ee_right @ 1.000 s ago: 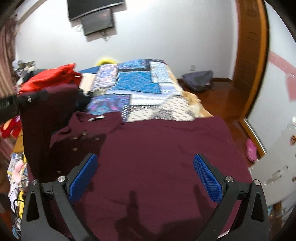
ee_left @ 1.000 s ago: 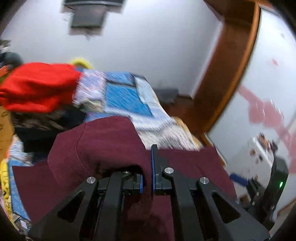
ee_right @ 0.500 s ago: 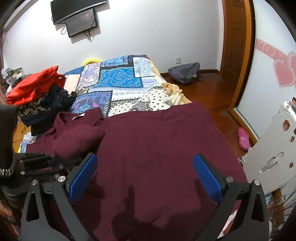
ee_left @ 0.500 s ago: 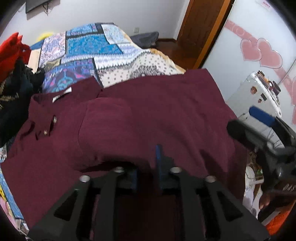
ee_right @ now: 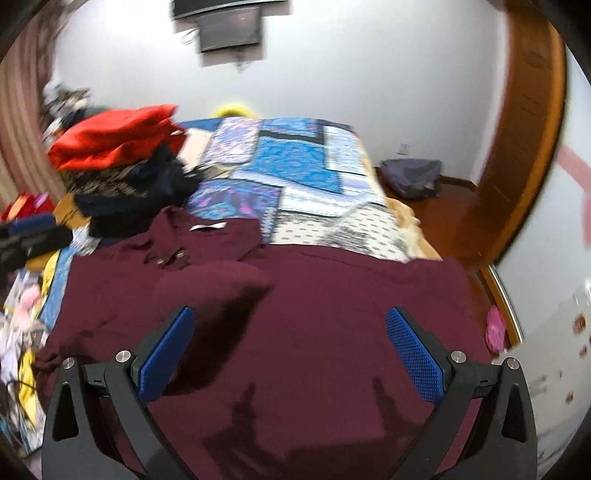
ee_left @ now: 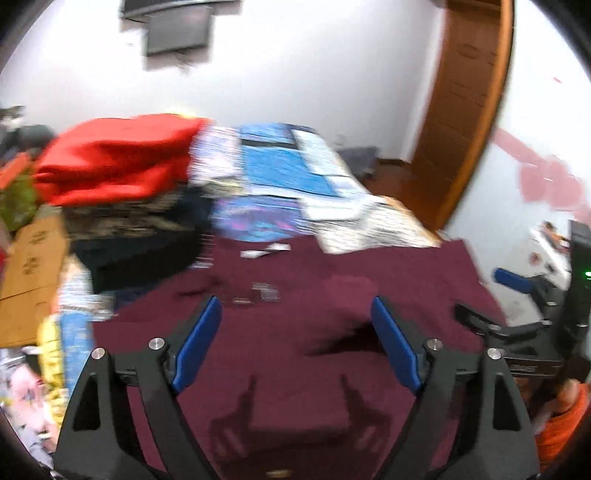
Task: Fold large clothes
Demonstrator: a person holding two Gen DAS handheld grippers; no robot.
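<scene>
Maroon shirt: one; hand-held grippers: two; red garment: one.

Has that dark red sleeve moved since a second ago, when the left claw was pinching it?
Yes. The maroon sleeve now lies folded across the shirt body, below the collar label; the left gripper is opening, with nothing between its pads.

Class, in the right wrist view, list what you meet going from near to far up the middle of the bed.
Right gripper → maroon shirt → patchwork quilt → yellow object → wall screen.
</scene>
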